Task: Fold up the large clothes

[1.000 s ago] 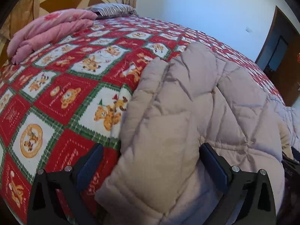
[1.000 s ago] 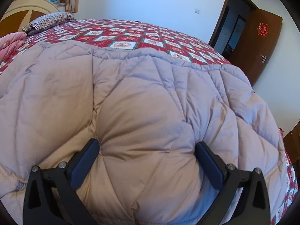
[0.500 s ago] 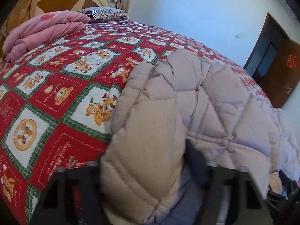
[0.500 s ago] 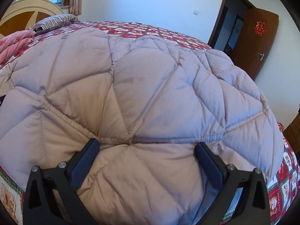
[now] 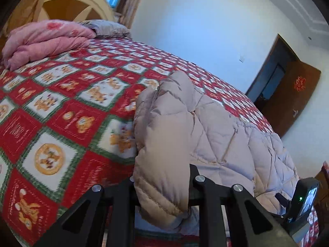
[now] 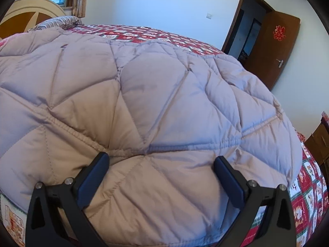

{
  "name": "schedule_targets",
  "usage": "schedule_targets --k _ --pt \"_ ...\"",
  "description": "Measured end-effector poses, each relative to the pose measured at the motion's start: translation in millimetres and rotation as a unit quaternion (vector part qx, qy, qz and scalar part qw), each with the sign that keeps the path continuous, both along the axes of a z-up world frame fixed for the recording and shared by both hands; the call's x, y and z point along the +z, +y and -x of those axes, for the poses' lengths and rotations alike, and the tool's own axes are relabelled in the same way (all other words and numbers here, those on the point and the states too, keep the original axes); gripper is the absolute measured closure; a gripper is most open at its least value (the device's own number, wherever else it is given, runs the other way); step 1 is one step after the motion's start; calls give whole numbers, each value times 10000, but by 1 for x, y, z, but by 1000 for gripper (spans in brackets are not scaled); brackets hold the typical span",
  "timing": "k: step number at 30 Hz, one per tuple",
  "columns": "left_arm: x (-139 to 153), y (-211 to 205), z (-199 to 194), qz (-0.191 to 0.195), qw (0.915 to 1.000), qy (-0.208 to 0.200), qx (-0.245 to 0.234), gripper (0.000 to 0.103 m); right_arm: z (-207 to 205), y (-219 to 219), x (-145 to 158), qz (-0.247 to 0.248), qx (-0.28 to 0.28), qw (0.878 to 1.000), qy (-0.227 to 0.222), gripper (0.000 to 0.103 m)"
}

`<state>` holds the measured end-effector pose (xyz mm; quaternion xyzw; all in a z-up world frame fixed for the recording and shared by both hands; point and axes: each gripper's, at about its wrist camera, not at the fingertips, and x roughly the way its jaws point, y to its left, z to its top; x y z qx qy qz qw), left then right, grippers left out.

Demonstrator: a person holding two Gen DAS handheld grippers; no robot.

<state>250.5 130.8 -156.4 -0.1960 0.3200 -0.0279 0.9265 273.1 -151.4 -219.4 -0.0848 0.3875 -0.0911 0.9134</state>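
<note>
One quilted beige-lilac padded coat (image 6: 164, 94), large, lying spread over the near part of a bed (image 5: 61, 103) covered in a red, green and white bear-print bedspread.

Left tool (image 5: 162, 185): jaws narrow and closing, with a bunched fold of the coat's edge between them; the fold stands up from the bedspread in a ridge running away from the tool. The pads themselves are hidden by the fabric.

Right tool (image 6: 162, 175): jaws spread wide, the two blue pads (image 6: 94, 177) set against the coat's puffy surface at either side of a seam; nothing pinched between them.

One pink folded quilt (image 5: 45, 39) at the head of the bed, beside a striped pillow (image 5: 104, 26), well apart from the coat.

One brown door (image 6: 273, 47) standing ajar at the far wall.
</note>
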Motion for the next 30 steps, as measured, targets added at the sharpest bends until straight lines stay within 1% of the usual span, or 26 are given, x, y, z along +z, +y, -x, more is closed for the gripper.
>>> schedule_targets --k 3,7,12,15,17,18,20,21,23,24,26,28,30 --pt "1 21 6 87 9998 13 166 84 5 22 0 71 57 9999 -70 0" --pt "20 52 23 37 9991 -161 387 85 12 50 0 50 293 9995 -131 0" --pt "49 75 43 -285 9964 -418 674 85 25 88 1 -42 761 9970 -105 0" --pt "69 75 50 -474 9951 -577 649 85 32 87 10 -462 1217 9915 1 0" --pt "84 63 53 -618 9938 -738 555 85 39 74 22 -697 1317 9888 -51 2" --pt "90 57 53 -677 9931 -818 493 85 44 63 30 -788 1283 9885 -168 2" --pt "106 34 54 -845 9904 -1042 323 85 53 27 49 -1007 1060 9881 -473 1" --pt "117 13 55 -928 9881 -1217 149 85 54 11 56 -1083 952 9881 -545 1" --pt "132 -20 56 -1059 9835 -1462 -132 85 55 -31 67 -1225 550 9885 -693 0" --pt "139 -35 56 -1102 9812 -1559 -279 85 53 -59 70 -1302 263 9884 -731 0" --pt "152 -78 53 -1227 9745 -1750 -689 85 50 -96 72 -1369 -186 9873 -782 0" --pt "158 -121 49 -1362 9667 -1871 -1092 85 52 -143 69 -1455 -688 9840 -766 0" --pt "157 -168 40 -1585 9572 -1931 -1463 86 51 -167 68 -1572 -1030 9793 -754 0"
